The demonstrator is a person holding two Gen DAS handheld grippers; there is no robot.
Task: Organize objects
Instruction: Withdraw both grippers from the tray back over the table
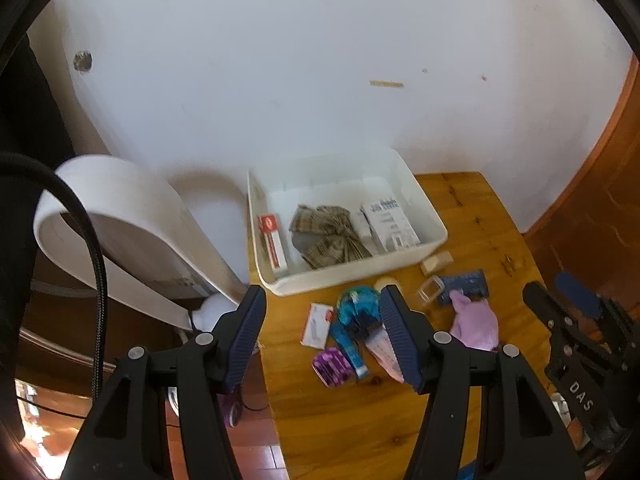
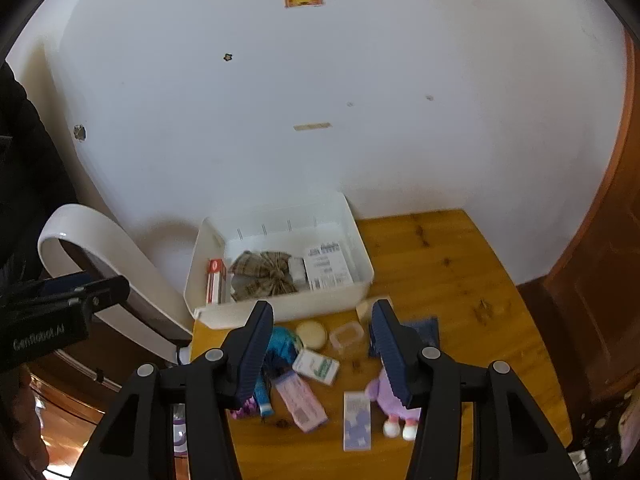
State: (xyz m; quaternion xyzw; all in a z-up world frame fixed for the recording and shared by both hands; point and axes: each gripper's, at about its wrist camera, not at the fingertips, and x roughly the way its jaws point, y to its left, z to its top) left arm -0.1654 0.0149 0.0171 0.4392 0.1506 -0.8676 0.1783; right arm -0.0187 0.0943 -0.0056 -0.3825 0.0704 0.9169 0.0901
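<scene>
Left wrist view looks down over a wooden table [image 1: 472,216] set against a white wall [image 1: 280,80]. At mid-frame a white plastic bin [image 1: 434,222] sits at the table's far edge; inside it lie a red-and-white carton [image 1: 274,244] at the left, a plaid fabric bow [image 1: 328,236] in the middle and a white printed box [image 1: 390,222] at the right. The left gripper [image 1: 322,336] has its jaws spread wide and holds nothing; between its blue ribbed pads [image 1: 248,340] show a teal ruffled item [image 1: 358,308], a small white packet [image 1: 318,326], a purple foil packet [image 1: 332,368] and a pink striped box [image 1: 384,350], all loose on the table in front of the bin. A lilac plush toy [image 1: 476,324] lies toward the lower right, near a clear little container [image 1: 430,290] and a dark blue packet [image 1: 466,286].

Right wrist view shows the right gripper [image 2: 322,350] likewise wide open and empty, above the same clutter: a round cream disc [image 2: 310,334], a white-and-green box [image 2: 316,366], a lavender patterned card [image 2: 357,420] and the plush toy's white feet at the lower middle. A white curved object [image 2: 100,240] stands at the left of the frame, off the table.
</scene>
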